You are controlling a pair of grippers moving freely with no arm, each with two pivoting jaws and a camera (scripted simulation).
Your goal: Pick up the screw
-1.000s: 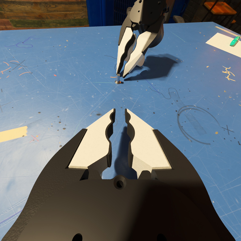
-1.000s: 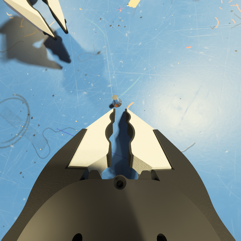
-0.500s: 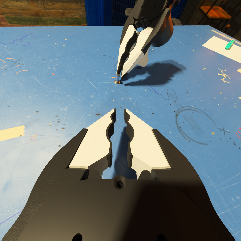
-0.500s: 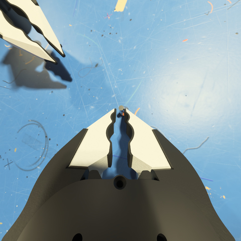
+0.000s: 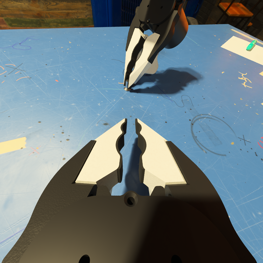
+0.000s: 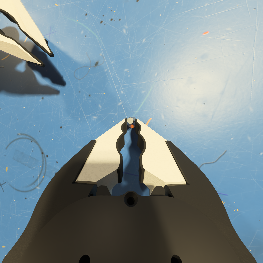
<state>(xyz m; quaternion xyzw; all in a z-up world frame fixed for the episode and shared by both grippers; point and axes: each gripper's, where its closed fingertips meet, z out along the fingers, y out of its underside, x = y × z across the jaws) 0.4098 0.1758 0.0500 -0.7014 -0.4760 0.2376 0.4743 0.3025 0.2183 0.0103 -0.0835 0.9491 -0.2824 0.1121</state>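
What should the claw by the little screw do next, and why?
Probably squeeze shut. The screw stands head-down on the blue table, its shaft right between the right gripper tips, which look not quite clamped. The left gripper waits apart.

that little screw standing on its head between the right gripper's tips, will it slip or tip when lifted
The screw looks like smooth, rigid metal, so it could slip in a light pinch. It stands upright on its flat head on the blue table, so a sideways nudge may tip it and let it roll. The right gripper brackets only its shank tip, a thin hold.
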